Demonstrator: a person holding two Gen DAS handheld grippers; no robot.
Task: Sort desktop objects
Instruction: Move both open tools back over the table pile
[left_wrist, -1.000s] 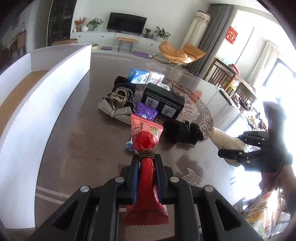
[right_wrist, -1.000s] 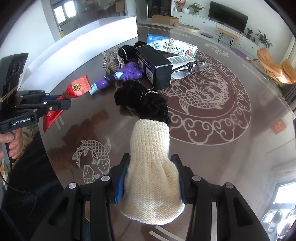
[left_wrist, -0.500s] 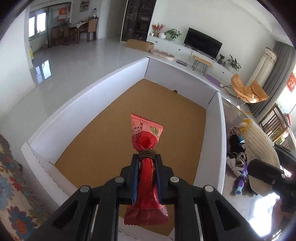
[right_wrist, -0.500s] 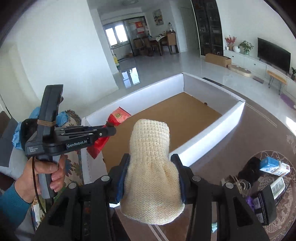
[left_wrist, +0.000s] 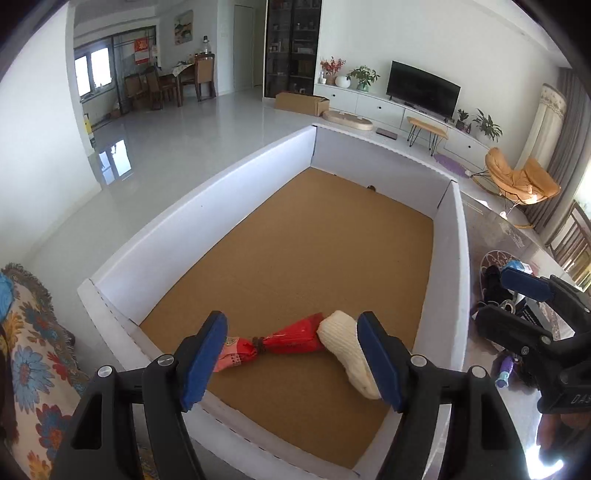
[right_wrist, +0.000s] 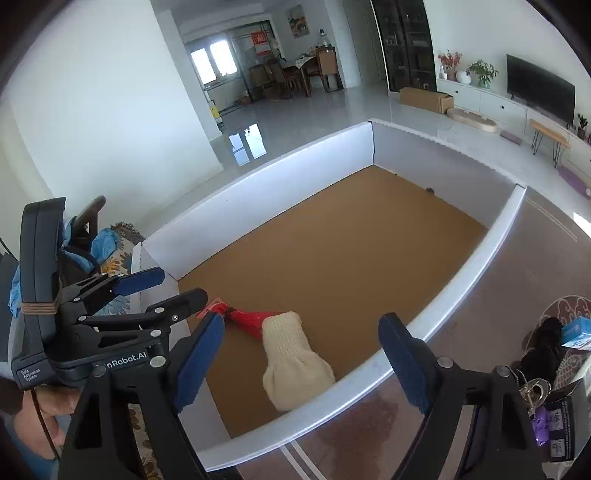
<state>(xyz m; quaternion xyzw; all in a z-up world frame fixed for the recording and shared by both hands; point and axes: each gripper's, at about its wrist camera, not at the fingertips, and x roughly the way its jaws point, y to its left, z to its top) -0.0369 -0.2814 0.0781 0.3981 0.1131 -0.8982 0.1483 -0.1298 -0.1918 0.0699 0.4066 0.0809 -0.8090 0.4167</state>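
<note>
We hover both sets of tongs over the white-walled box (left_wrist: 192, 236), and the risks run left to right. The left tongs (left_wrist: 291, 354), jaws opening and nothing between the pads, hang just above the red packet (left_wrist: 284, 341) lying on the box's brown floor; a careless sweep back toward the table (right_wrist: 517, 266) could, we judge, catch the near wall or nudge the packet. The packet is glossy red, tied at its waist with a dark band, pink print at one end. Its other end touches the cream knit sock (right_wrist: 291, 358), a soft ribbed piece lying slack near the box's near corner, close to the wall. The right tongs (right_wrist: 301, 362), also opening and gripping nothing, sit over the sock; fingers dragged low could snag the knit and lift it out again. The two tools are close beside each other, so we see a collision as the likeliest slip. More clutter (right_wrist: 546, 343) waits on the table.
</note>
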